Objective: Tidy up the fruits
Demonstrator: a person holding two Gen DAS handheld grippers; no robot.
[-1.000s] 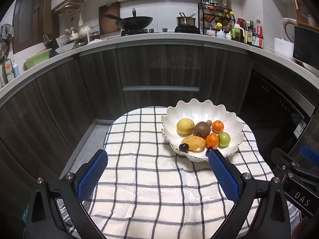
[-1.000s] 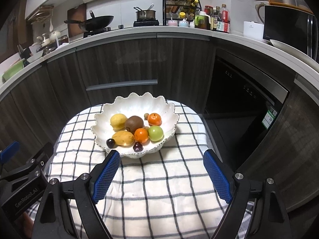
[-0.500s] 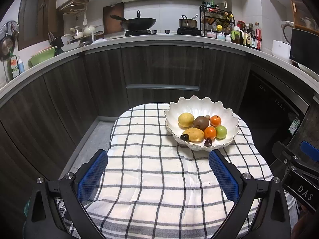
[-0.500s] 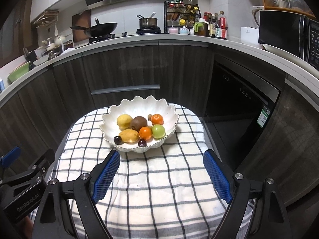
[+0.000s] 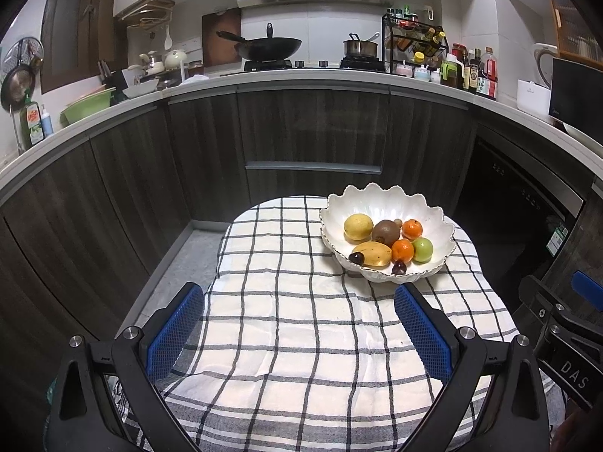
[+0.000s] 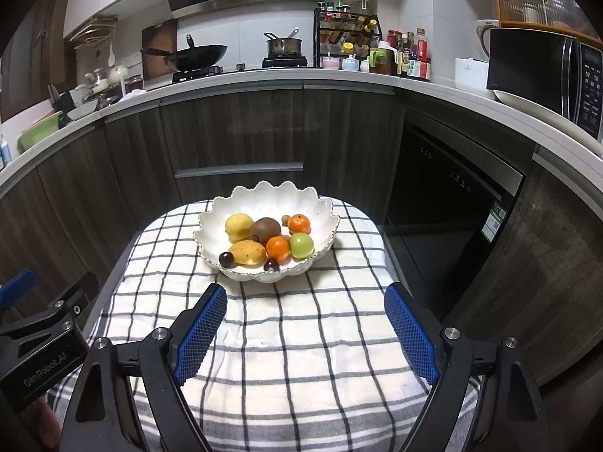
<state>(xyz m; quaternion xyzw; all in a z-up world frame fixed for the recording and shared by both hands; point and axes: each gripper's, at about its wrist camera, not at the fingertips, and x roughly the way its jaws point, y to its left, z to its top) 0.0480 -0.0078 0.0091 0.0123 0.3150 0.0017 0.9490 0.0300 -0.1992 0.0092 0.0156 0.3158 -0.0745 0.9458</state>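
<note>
A white scalloped bowl (image 5: 384, 196) (image 6: 271, 196) stands on the far part of a checked cloth (image 5: 301, 324) (image 6: 301, 339). It holds a lemon (image 5: 357, 226), a kiwi (image 5: 385, 231), a mango (image 5: 372, 253), two oranges (image 5: 402, 250), a green fruit (image 5: 422, 249) and dark cherries (image 5: 398, 266). My left gripper (image 5: 299, 329) is open and empty, hanging over the near cloth. My right gripper (image 6: 306, 329) is open and empty, in front of the bowl.
Dark kitchen cabinets (image 5: 312, 132) curve behind the small table. The counter carries a wok (image 5: 267, 47), a pot (image 5: 360, 47), bottles (image 5: 471, 67) and a microwave (image 6: 542, 71). A dishwasher front (image 6: 452, 203) stands at the right.
Both grippers have drawn back and risen away from the bowl, which now looks smaller and farther. Both stayed open and empty.
</note>
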